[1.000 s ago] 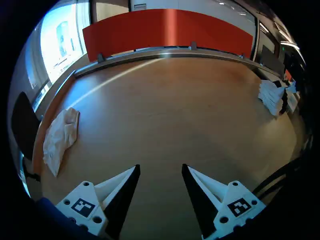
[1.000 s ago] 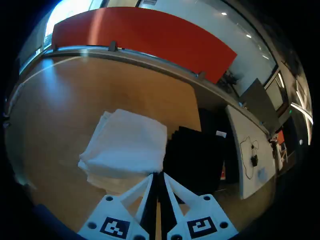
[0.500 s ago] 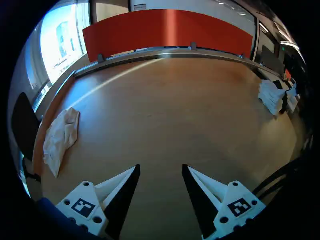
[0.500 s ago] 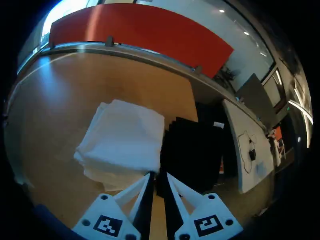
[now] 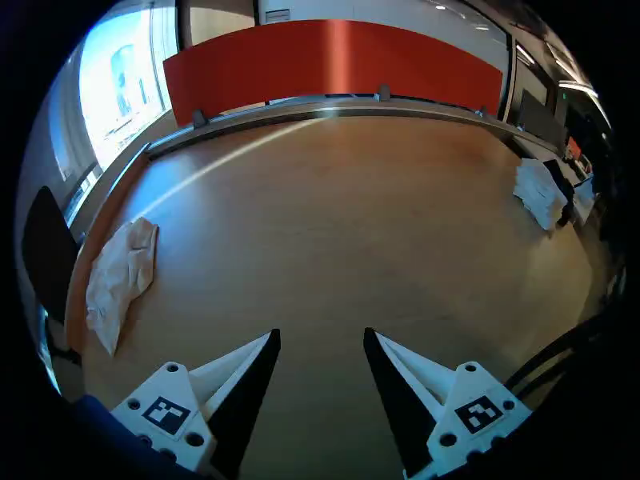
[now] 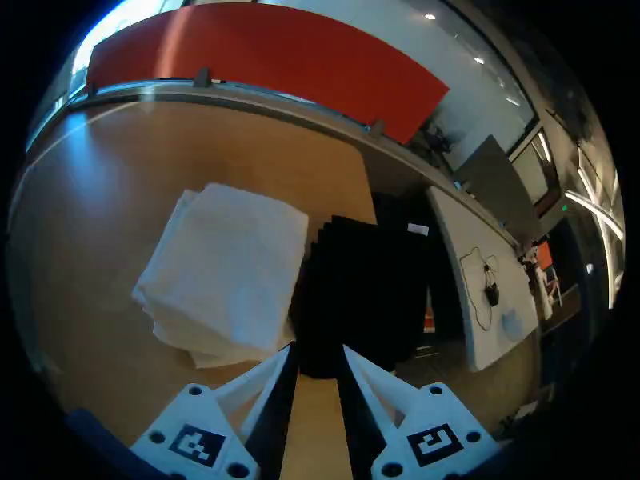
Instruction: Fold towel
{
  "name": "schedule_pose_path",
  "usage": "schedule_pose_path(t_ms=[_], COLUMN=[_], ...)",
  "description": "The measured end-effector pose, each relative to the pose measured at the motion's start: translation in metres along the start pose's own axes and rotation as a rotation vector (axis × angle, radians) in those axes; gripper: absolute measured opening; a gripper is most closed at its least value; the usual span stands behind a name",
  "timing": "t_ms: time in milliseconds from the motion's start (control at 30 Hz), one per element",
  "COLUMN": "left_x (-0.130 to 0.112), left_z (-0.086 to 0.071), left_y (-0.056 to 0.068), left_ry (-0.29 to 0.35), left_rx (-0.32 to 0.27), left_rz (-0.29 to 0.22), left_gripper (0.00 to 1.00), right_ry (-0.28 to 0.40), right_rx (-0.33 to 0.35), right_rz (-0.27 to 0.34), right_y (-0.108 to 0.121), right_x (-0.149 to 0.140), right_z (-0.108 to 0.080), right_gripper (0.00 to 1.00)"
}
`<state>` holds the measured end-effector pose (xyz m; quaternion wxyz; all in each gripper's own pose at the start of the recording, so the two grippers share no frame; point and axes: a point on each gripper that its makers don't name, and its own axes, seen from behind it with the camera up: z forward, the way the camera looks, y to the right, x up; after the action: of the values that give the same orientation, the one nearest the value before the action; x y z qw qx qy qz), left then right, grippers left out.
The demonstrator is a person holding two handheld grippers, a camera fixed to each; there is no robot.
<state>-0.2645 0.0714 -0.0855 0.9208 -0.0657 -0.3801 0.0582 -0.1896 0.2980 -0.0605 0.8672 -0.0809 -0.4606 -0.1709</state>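
- The left gripper [image 5: 321,332] is held with its fingers wide apart above the bare counter [image 5: 336,216].
- The right gripper [image 6: 318,347] is held with its fingers slightly parted, clamped on nothing.
- A folded towel stack [image 6: 224,268] is seen just ahead of them, at the counter's right edge.
- A crumpled towel [image 5: 120,276] is seen lying at the counter's left edge.

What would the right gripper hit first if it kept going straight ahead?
Probably the black layered stack just beyond the right gripper; the pile of folded white towels sits beside it. Depth is unclear.
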Motion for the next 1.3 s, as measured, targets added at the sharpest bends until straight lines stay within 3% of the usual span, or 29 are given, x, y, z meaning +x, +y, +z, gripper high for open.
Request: schedule_pose_path(t_ms=[167,300,800,1300], left_x=[0.0,0.0,0.002,0.015], left_z=[-0.001,-0.002,-0.007,-0.013], left_y=[0.001,0.001,0.001,-0.007], left_ry=[0.003,0.006,0.021,0.054], left_rx=[-0.002,-0.003,0.001,0.023], left_rz=[-0.001,-0.002,-0.01,-0.016], left_gripper=[0.76,0.76,0.76,0.76], right_ry=[0.021,0.03,0.102,0.265], right_rx=[-0.005,0.001,0.026,0.068], right_rz=[0.006,0.008,0.028,0.12], right_y=[-0.002,-0.005,-0.021,-0.046], right_x=[0.004,0.006,0.028,0.062], right_z=[-0.003,-0.004,-0.017,-0.042], right_gripper=[0.82,0.95,0.96,0.96])
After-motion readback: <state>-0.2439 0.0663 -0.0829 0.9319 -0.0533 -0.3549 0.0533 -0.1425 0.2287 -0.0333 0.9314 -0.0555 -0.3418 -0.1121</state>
